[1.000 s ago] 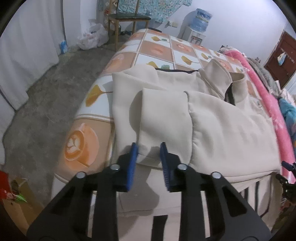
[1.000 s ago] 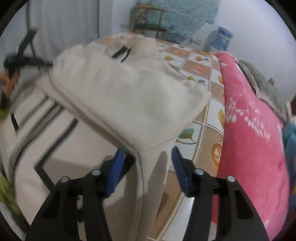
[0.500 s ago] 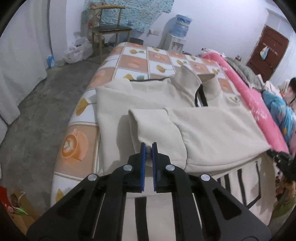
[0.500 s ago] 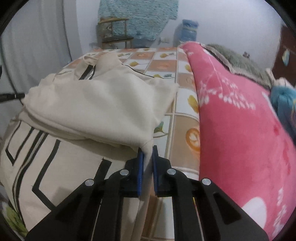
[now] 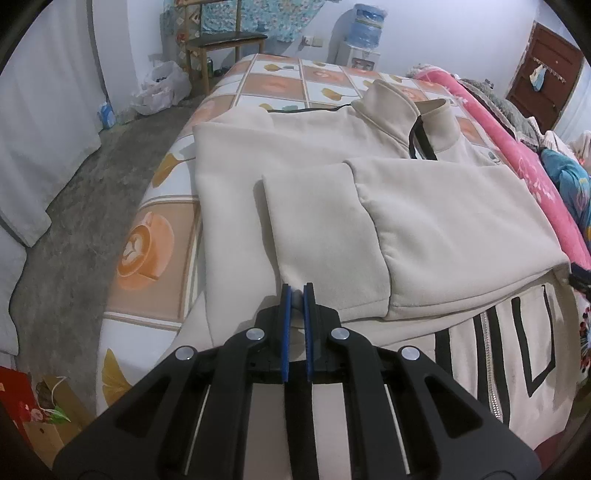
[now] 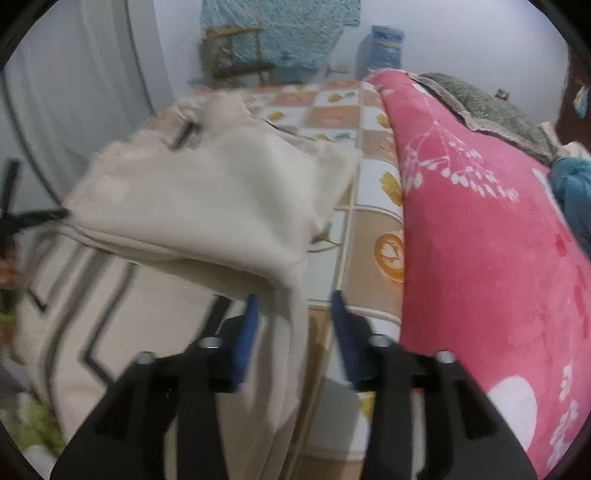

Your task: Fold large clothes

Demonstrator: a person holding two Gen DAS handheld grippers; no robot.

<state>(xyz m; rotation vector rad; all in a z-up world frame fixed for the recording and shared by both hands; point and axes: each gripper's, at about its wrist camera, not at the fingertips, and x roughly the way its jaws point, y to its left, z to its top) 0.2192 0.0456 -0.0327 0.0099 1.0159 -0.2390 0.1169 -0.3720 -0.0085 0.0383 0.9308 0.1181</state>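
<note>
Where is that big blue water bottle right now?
In the left wrist view the blue water bottle stands atop a white dispenser against the far wall, beyond the bed's far end, right of the wooden chair.

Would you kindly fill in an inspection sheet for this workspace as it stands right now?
Surface: bed with tiled coffee-cup sheet.
Job's things: cream jacket, sleeves folded across the front, lying over a striped garment.
Clutter: pink blanket beside the jacket.
Grippers: left gripper shut on the sleeve cuff; right gripper jaws opening, jacket edge hanging between them.
Cables: nothing seen.
Surroundings: chair, water dispenser, plastic bag, brown door.
</note>
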